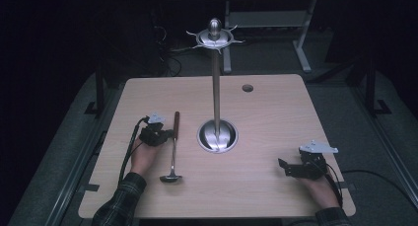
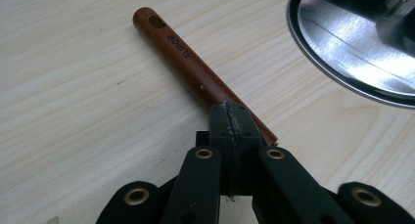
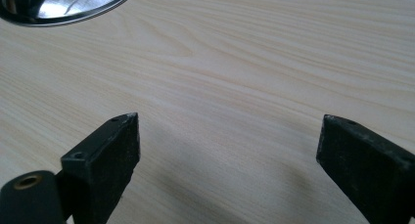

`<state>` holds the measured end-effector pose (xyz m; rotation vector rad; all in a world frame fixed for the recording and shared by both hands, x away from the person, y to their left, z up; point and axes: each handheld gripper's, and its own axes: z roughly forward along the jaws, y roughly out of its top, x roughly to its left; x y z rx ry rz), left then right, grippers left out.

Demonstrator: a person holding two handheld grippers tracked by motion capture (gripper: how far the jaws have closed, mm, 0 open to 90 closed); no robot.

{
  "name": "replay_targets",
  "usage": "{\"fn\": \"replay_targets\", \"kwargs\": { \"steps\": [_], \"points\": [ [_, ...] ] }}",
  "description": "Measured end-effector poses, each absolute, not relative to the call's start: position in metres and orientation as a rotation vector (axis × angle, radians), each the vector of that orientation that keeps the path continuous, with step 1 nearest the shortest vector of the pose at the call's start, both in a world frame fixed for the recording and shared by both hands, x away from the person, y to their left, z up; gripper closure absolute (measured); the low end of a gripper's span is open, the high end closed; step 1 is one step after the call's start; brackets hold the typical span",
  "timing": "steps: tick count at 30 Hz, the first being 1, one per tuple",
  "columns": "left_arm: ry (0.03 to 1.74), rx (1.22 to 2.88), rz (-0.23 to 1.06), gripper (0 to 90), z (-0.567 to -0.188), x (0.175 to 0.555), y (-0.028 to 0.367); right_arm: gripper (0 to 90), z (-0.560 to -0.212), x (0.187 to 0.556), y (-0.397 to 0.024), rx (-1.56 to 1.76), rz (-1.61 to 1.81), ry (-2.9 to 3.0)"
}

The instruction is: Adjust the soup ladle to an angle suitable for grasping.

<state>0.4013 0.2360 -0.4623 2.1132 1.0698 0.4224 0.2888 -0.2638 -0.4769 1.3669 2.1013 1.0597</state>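
Note:
A ladle lies on the table, its brown wooden handle (image 1: 176, 123) pointing away and its steel bowl (image 1: 171, 178) near the front. My left gripper (image 1: 169, 135) sits at the handle's left side. In the left gripper view its jaws (image 2: 230, 117) are shut, pad against pad, with the tips over the lower end of the wooden handle (image 2: 181, 55); whether they touch it I cannot tell. A steel hanging stand (image 1: 216, 83) with a round base (image 1: 217, 137) and hooks on top rises mid-table. My right gripper (image 1: 287, 168) (image 3: 227, 141) rests open at the front right, nothing between its pads.
The light wooden table (image 1: 276, 117) has a round cable hole (image 1: 248, 88) near its far edge. The stand's shiny base (image 2: 352, 43) lies close to the right of the ladle handle. A desk frame (image 1: 300, 38) stands on the dark floor behind.

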Motion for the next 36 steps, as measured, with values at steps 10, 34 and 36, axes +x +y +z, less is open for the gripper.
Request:
{"fn": "replay_targets", "kwargs": {
  "steps": [10, 34, 36],
  "points": [
    [1.027, 2.135, 0.382, 89.8, -0.464, 0.399, 0.224, 8.4, -0.477, 0.289, -0.264, 1.369, 1.06, 2.102],
    [0.914, 2.202, 0.305, 89.8, -0.463, 0.39, 0.196, 8.5, -0.477, 0.289, -0.264, 1.367, 1.061, 2.103],
    [0.899, 2.216, 0.312, 89.8, -0.463, 0.39, 0.195, 8.5, -0.477, 0.289, -0.264, 1.366, 1.061, 2.104]
  ]
}}
